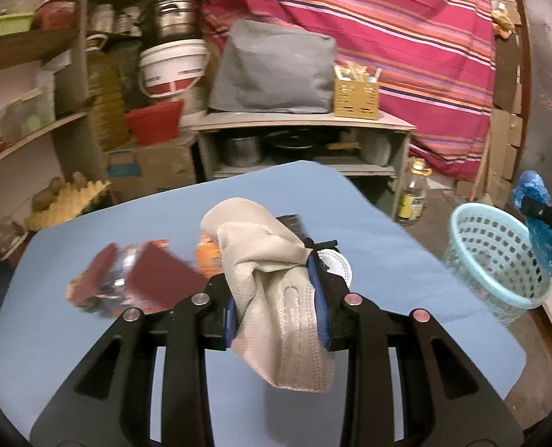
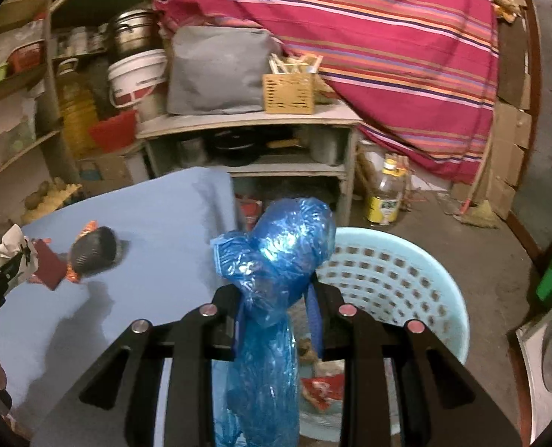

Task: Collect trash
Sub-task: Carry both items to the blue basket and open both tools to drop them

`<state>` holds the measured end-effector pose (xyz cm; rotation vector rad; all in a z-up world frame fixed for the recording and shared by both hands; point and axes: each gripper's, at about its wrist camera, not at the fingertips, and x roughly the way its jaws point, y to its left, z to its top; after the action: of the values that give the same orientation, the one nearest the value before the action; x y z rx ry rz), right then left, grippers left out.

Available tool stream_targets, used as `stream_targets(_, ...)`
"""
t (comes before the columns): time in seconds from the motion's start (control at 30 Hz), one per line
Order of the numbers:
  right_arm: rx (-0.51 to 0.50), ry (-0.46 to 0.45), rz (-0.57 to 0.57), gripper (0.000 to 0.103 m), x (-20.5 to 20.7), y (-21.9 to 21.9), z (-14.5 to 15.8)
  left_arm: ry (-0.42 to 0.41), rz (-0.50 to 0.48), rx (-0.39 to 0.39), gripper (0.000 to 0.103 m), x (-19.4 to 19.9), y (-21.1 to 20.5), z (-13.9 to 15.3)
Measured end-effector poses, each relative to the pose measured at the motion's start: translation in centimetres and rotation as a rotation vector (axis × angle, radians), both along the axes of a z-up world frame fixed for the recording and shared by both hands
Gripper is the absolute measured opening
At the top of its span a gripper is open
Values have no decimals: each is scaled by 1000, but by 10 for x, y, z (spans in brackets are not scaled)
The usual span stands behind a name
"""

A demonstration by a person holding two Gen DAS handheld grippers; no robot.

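Observation:
My left gripper (image 1: 276, 290) is shut on a crumpled white face mask (image 1: 272, 279) and holds it above the blue table (image 1: 387, 246). My right gripper (image 2: 276, 309) is shut on a crumpled blue plastic bag (image 2: 272, 260) and holds it over the near rim of the light blue laundry-style basket (image 2: 406, 279). The basket also shows in the left wrist view (image 1: 499, 260), with the blue bag (image 1: 536, 216) beside it. A maroon wrapper (image 1: 153, 275), an orange packet (image 1: 208, 257) and a white round lid (image 1: 335, 264) lie on the table. A dark round object (image 2: 93, 249) lies there too.
A red wrapper (image 2: 322, 387) lies inside the basket. A low shelf unit with pots (image 1: 302, 149) stands behind the table, with a grey bag (image 1: 272, 70) and a yellow caddy (image 1: 356, 97) on top. A bottle (image 2: 385, 193) stands on the floor. Shelves (image 1: 26, 85) stand at the left.

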<state>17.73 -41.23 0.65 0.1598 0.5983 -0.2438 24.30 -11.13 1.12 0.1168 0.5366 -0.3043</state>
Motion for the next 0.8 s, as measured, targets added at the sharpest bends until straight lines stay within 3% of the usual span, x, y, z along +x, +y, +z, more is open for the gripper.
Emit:
stream_targets(0.5,42,-1,-151,27,-21,-88,-11,-19,-218,-34,31,-10,-167,8)
stream_targets(0.67,81,-6,-214,27,-29,-118,-19,50,-287,-70,31,-8,-229,-7)
stream_targets(0.8,131,-25,-246,27,-34,-135,-21,87,-319,-50,35,-5,-264,-22)
